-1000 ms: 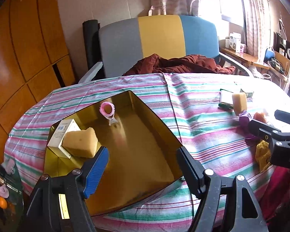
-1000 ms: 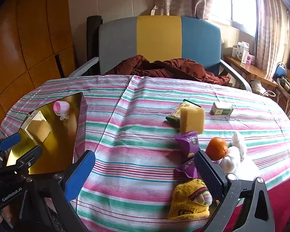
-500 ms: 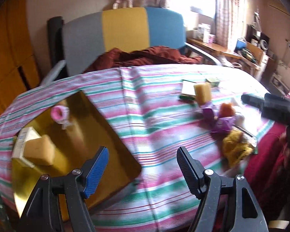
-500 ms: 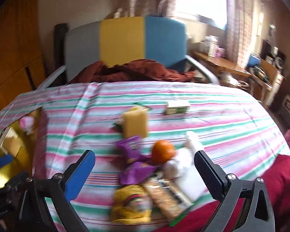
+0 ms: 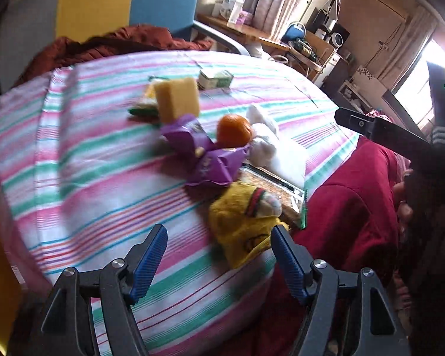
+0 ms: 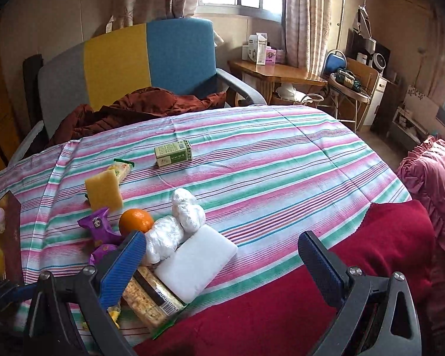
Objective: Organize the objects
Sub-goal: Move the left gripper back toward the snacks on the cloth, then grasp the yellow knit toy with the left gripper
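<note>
1. Left hand-held gripper (image 5: 219,255) — jaws spread, empty, just short of the yellow plush toy (image 5: 246,222) at the worktop (image 5: 103,184) near edge.
2. Right hand-held gripper (image 6: 222,255) — jaws wide apart, empty, above the white block (image 6: 197,262) and cracker packet (image 6: 151,293), which overhang the red cloth (image 6: 370,252).
3. Orange (image 6: 136,221), yellow sponge (image 6: 103,190) and purple wrappers (image 6: 99,228) cluster together.
4. Green box (image 6: 173,152) lies apart — bare striped cloth all round it.
</note>
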The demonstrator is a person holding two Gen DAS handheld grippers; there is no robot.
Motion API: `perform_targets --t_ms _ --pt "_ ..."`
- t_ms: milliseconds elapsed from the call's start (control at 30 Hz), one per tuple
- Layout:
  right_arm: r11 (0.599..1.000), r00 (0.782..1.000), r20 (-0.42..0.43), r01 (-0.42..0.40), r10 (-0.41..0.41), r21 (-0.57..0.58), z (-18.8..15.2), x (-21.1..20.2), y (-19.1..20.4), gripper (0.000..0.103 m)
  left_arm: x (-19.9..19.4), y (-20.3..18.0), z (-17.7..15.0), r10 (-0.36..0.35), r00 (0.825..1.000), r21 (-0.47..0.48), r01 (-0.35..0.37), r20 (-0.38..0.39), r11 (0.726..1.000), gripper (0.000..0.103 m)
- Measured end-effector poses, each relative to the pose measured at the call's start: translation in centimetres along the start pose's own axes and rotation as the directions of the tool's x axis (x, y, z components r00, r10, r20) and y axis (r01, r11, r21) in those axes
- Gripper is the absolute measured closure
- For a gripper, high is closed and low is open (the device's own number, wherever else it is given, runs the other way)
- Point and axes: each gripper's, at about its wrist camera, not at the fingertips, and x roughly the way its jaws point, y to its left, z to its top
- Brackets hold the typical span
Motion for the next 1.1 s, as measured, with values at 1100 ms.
perform_targets --t_ms 1100 --pt "0.784 0.933 -0.337 -0.3 0.123 -0.543 -2.7 7.2 16.9 0.007 -0.7 6.2 -3.9 0.056 0.996 -0.063 -0.052 0.064 0.997 0.062"
